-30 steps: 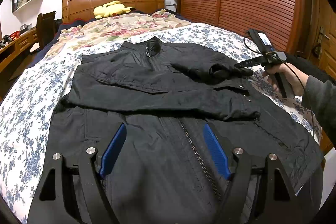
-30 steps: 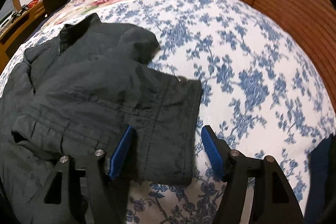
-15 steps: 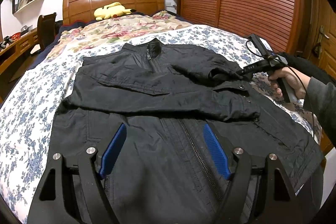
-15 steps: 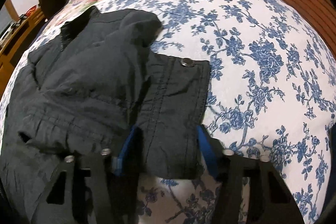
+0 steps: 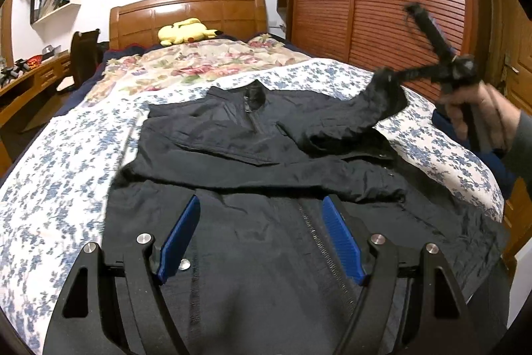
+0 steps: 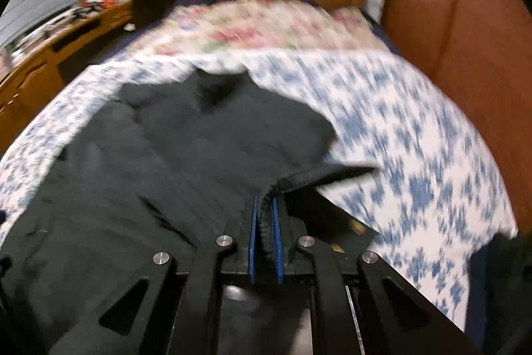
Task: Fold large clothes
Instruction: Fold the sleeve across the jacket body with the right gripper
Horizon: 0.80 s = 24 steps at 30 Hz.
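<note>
From my left wrist camera the black jacket lies spread on the floral bedspread, collar toward the wooden headboard, where a yellow plush toy rests; my left gripper hangs over the jacket's lower front, blue pads apart with nothing between them; farther from the headboard's side, my right hand lifts a sleeve cuff clear of the bedspread. From my right wrist camera, blurred, my right gripper has just been closing and now clenches the cuff's edge between its pads; the jacket trails from it toward the headboard.
</note>
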### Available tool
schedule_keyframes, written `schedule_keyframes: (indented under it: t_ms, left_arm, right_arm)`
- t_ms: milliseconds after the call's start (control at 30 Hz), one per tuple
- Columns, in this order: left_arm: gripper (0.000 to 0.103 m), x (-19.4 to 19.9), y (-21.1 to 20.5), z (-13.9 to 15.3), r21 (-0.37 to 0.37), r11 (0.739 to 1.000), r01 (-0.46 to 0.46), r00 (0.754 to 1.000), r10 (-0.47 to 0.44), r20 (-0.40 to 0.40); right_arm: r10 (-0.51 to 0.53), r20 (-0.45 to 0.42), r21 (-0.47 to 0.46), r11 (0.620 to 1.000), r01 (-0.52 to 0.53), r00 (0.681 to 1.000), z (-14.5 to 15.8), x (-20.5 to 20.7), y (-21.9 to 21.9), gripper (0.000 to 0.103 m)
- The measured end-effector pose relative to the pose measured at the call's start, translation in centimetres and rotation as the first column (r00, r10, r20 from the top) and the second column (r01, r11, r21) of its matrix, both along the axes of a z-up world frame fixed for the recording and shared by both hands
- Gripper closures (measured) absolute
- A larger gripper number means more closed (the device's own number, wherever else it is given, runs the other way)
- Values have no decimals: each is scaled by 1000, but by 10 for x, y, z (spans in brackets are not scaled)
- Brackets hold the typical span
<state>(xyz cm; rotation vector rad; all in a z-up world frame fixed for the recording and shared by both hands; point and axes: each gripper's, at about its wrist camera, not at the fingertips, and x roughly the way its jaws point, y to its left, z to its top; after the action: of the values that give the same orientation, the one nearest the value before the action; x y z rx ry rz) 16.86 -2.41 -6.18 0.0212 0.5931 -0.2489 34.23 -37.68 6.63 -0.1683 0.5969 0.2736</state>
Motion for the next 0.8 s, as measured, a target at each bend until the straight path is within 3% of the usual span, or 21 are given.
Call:
schedule_keyframes:
  t_ms: [167,367,467,533,800]
  left_arm:
    - [26,-11,26,6,-21,999,-38,999,38,14]
    - [26,-22,53,10,-41,996,-81,996,82,23]
    - [26,-27,62,11,-47,995,-92,995,93,28]
    - [26,-29,66,11,-44,994,-97,995,99,28]
    - [26,-27,70,8,-43,993,-110,994,111,23]
  right_arm:
    - [164,86,-32,986,-162,983,37,-47,60,94]
    - [313,86,-89,948,-306,946,49,-92,118,94]
    - [330,80,-108,941,-321,941,50,-107,128,75]
    - [340,83,-95,938,-332,937,53,-116,127,51]
    - [287,57,-68,957,-283,956,42,-120,114,49]
